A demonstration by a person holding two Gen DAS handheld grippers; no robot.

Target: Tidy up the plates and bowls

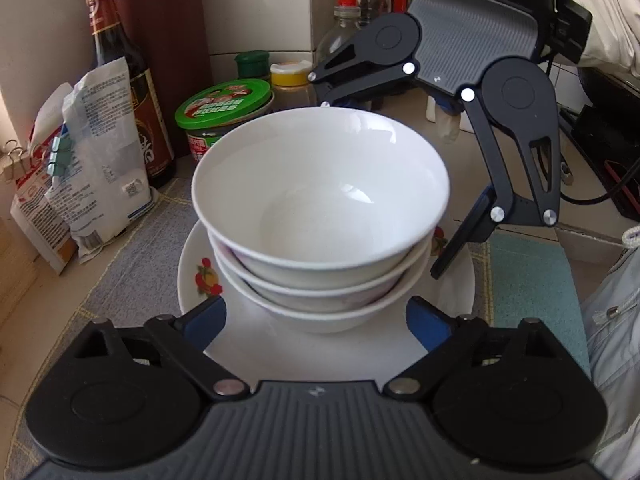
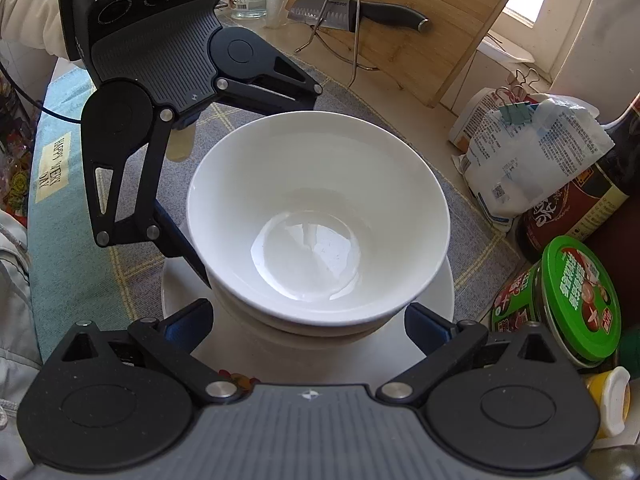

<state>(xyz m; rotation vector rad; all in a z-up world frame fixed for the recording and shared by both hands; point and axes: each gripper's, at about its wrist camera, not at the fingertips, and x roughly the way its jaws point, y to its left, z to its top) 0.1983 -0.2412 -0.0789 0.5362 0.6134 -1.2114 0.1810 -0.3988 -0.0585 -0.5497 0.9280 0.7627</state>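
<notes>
1. three white bowls [image 1: 320, 208] sit nested in one stack on a white plate [image 1: 192, 276] with a fruit print; the plate lies on a grey cloth [image 1: 136, 248] on the bench.
2. the left gripper [image 1: 316, 320] is spread wide, its fingers on both sides of the stack, not touching it.
3. the right gripper [image 2: 308, 320] is spread wide too, holding nothing.

Two handheld grippers face each other, both angled downward. The left gripper [image 1: 316, 320] has its jaws spread wide, nothing pressed between the blue-padded fingers [image 1: 206, 318]. The right gripper [image 2: 308, 318] is likewise wide apart, gripping nothing. A pale sleeve [image 1: 608, 12] shows behind the right gripper.
</notes>
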